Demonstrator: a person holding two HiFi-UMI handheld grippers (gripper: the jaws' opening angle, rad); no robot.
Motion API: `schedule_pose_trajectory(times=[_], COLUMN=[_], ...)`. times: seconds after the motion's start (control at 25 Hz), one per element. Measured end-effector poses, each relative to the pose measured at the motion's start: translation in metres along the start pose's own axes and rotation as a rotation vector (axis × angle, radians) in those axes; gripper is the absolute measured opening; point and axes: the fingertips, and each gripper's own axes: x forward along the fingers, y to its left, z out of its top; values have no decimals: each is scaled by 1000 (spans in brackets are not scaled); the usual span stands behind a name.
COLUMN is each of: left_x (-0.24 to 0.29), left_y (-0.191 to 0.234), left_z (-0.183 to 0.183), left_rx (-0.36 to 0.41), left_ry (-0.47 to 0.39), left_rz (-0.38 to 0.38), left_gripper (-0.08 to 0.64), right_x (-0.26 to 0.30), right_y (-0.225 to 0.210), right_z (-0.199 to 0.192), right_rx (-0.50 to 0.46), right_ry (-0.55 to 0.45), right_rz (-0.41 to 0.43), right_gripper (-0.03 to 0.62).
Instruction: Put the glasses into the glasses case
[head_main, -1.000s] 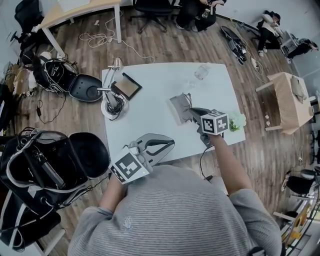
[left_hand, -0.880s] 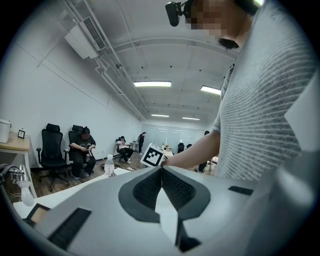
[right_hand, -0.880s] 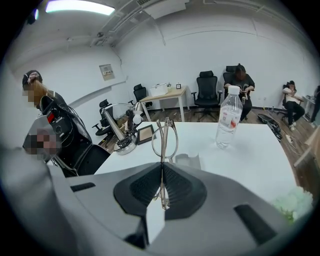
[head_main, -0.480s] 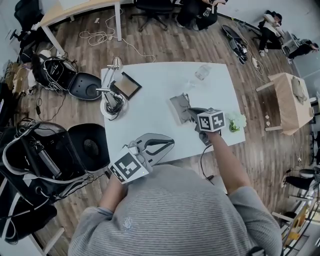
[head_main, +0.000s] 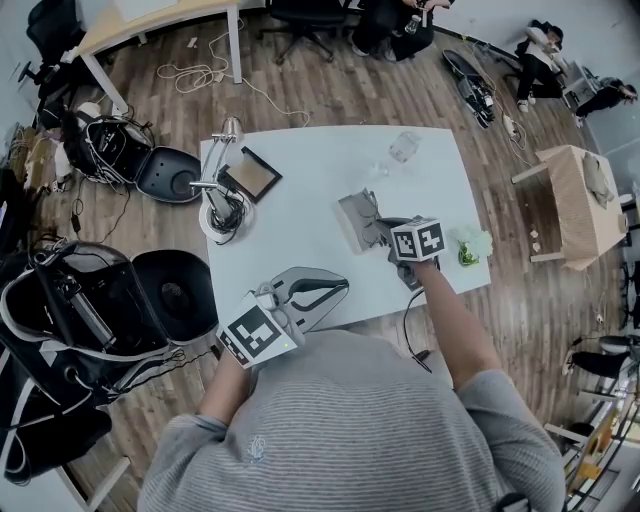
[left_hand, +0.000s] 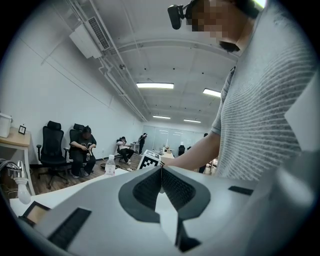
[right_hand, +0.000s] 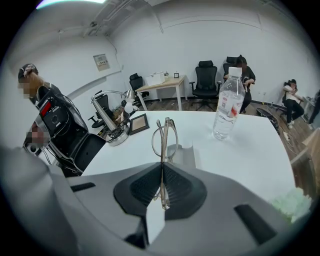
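Glasses (right_hand: 163, 142), pinched in right claw (right_hand: 161, 167), hang over the glasses case (right_hand: 187, 156).

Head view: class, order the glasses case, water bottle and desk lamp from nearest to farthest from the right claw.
1. Glasses case, just beyond the right claw.
2. Water bottle, farther back.
3. Desk lamp, far left.

Glasses (right_hand: 163, 135) thin metal, table (right_hand: 250, 150) smooth matt wht, bottle (right_hand: 226, 111) clr plastic, floor (head_main: 330, 90) wood planks.

Bottle label (right_hand: 226, 109): we see red print, too small to read.
Wall notice (right_hand: 102, 61): we cannot make out any words.
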Motion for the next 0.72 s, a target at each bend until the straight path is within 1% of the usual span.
schedule_pose_trajectory(times=[0.16,0.44,0.72], left_x=[4,6,9], left_y=[-1,-3,-1], left_z=[-2,-4,-5], left_rx=[-7,3,-9], left_ry=[-3,0,0], left_rz=[-5,-6,-11], left_gripper=[14,14,14], right_x=[7,16,25], right_y=[-6,-15,-19], right_z=[-4,-9,-15], right_rx=[7,55,48], right_ry=[34,66,115], right_rz=[-3,-8,-15], right_gripper=[20,20,20])
